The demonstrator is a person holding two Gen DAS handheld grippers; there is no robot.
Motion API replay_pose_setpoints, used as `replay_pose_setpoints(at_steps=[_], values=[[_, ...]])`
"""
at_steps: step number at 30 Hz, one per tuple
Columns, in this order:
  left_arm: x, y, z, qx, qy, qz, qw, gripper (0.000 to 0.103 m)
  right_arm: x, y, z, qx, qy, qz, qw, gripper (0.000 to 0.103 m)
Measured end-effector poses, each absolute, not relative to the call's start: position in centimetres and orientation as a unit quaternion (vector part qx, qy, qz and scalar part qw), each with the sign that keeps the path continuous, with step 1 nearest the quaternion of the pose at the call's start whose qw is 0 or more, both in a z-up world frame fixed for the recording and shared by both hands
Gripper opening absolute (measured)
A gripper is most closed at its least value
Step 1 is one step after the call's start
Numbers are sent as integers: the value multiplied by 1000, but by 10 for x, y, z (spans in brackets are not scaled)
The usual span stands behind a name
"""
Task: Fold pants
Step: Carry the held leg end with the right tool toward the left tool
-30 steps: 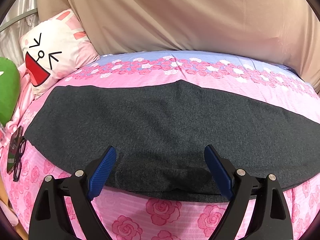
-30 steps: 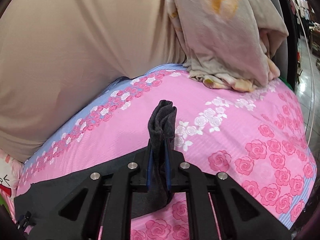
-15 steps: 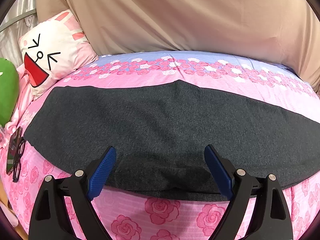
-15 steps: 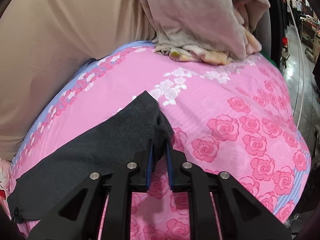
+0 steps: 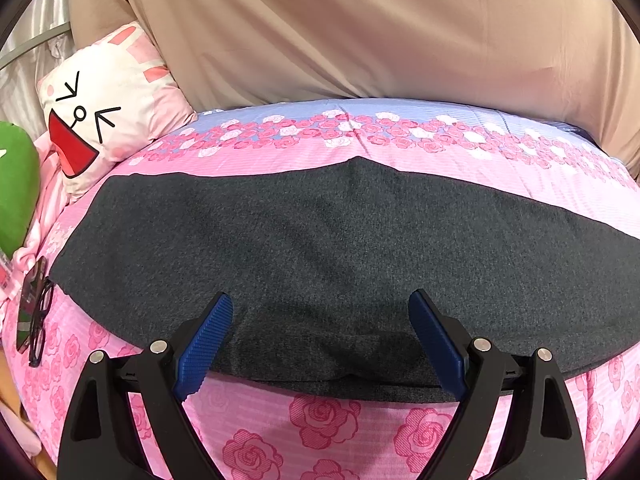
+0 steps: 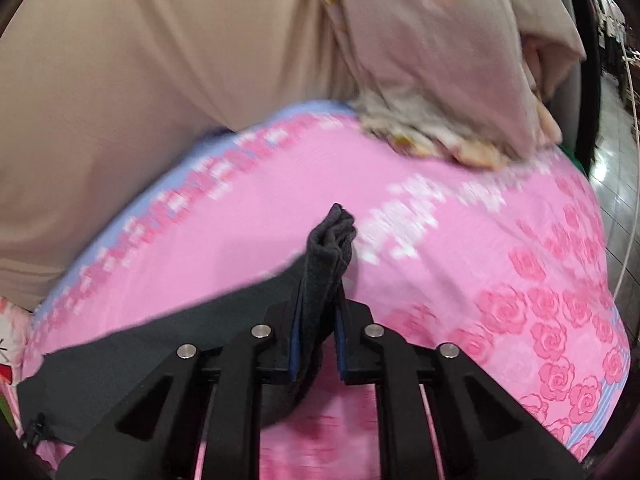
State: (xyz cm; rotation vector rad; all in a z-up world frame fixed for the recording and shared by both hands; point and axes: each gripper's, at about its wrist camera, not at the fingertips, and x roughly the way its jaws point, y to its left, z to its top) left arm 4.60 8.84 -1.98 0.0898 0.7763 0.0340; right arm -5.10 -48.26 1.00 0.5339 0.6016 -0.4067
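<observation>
— Pants (image 5: pixel 344 248) lie flat along the pink rose bedspread (image 5: pixel 320 420), one long dark grey band. What's different from a moment back?

— On the left side, almost nothing. The left gripper (image 5: pixel 320 336) hangs over the near edge of the cloth with its blue pads (image 5: pixel 204 344) wide apart, gripping nothing, just as it did a second ago.

— And the right?

— The right gripper (image 6: pixel 318 320) is clamped on a bunched end of the pants (image 6: pixel 326 252). Half a second ago that end was spread low against the bed; now it stands up between the pads as a gathered tuft, and the view is smeared with motion.

— So the end is being lifted?

— That's my reading: the fold is starting, the end probably about to travel across toward the other end.

— Any worry?

— The pinch takes only a corner, so the layers could sag unevenly.
</observation>
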Motion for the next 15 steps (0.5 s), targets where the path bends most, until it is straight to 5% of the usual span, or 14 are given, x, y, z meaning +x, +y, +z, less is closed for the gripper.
replay_pose_setpoints(at_steps=[8, 15], values=[[44, 91, -18, 35, 372, 9, 927, 87, 1, -345, 104, 155, 257, -66, 952, 12], [41, 92, -16, 26, 368, -8, 929, 87, 57, -184, 85, 61, 319, 68, 943, 12]])
